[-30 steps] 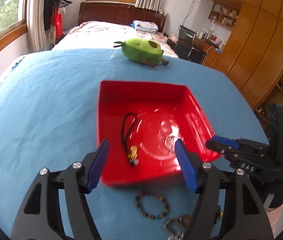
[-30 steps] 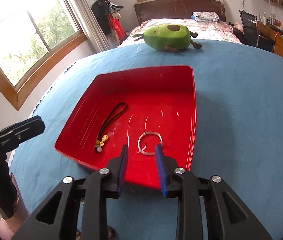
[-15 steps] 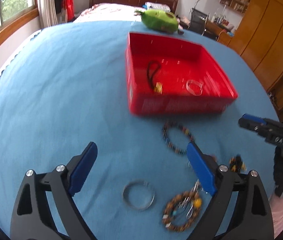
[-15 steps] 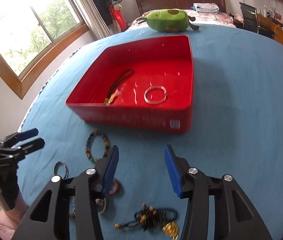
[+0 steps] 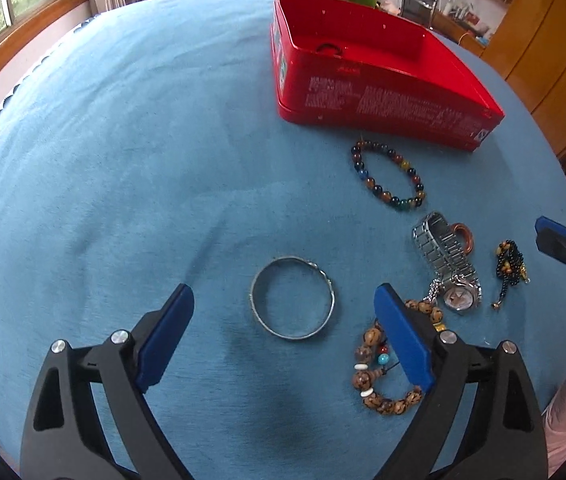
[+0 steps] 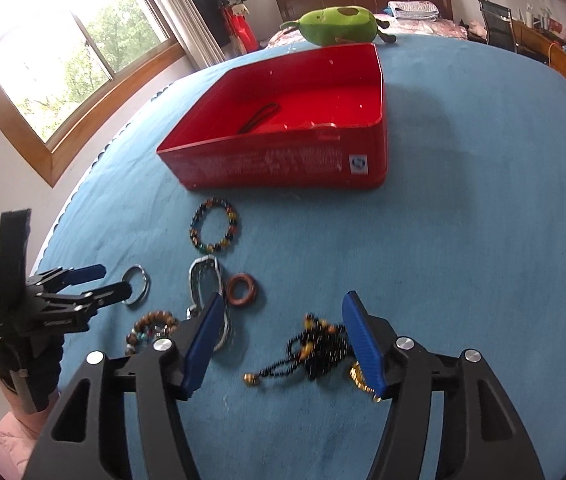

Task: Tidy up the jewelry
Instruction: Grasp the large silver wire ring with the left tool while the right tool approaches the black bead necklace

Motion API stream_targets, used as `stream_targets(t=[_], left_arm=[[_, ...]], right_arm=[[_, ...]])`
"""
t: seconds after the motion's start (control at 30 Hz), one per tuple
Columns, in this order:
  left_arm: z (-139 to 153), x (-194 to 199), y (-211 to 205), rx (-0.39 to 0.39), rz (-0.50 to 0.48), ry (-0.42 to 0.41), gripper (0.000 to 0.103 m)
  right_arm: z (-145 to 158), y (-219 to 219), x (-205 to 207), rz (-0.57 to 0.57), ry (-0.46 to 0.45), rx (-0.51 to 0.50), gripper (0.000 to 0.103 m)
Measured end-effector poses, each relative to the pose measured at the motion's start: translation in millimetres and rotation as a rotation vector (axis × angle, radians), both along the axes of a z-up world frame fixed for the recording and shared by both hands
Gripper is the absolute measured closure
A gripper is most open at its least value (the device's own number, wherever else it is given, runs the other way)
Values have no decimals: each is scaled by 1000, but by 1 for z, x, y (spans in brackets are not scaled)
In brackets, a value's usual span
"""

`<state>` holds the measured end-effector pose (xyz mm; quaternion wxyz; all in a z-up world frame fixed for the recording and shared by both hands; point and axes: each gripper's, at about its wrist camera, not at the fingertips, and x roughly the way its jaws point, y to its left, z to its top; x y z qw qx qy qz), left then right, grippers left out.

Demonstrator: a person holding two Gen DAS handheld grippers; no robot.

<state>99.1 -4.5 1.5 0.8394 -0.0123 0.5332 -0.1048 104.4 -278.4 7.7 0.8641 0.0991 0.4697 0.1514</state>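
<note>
A red tray (image 5: pixel 383 104) (image 6: pixel 283 160) stands on the blue cloth with a black cord (image 6: pixel 259 117) inside. Loose jewelry lies in front of it. My left gripper (image 5: pixel 283 336) is open low over a silver bangle (image 5: pixel 292 297), which lies between its fingers. My right gripper (image 6: pixel 283 344) is open over a black bead necklace (image 6: pixel 315 350). A multicoloured bead bracelet (image 5: pixel 389 174) (image 6: pixel 214 230), a metal watch (image 5: pixel 447 264), a copper ring (image 6: pixel 241 289) and a wooden bead bracelet (image 5: pixel 383 372) lie between them.
A green avocado plush (image 6: pixel 339 26) sits behind the tray at the table's far edge. A window (image 6: pixel 63 40) and wall are to the left, wooden cabinets (image 5: pixel 555 52) to the right. The blue cloth (image 5: pixel 123 140) stretches left of the tray.
Both grippers pulled back from over the tray and came down toward the loose jewelry. The right gripper opened wide, after being nearly shut. The left stayed open.
</note>
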Motion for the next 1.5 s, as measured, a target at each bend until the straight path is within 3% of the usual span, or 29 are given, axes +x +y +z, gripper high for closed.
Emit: stream_targets(t=[0.43,0.63,0.7,0.73,1.1,1.43,1.5], left_arm=[[-14,10,-5,19,6,44,13],[-12,7,-14,38,-32,45,34],[-11,6,-15,42,-34,45,51],[-10,7,-14,45,-31,44,54],[-3,-13,-10,-1,-27,27,55],[28,-30,5,-31,-29,-37,55],[30,-32,6,-32,-33,-45,55]], right_arm=[[-11,-14,-13,-28,27,15,41],[-14,-18,-13,-36,39,22,41],[-14,-19,-13,-40,40,25,40],[-14,-19,-13,-40,40,25,40],[-12,-23,-14,-53,44,15,40],[-20,-33,-12,-58,103,10,40],[-22,-29,-11,-46,114,1,36]])
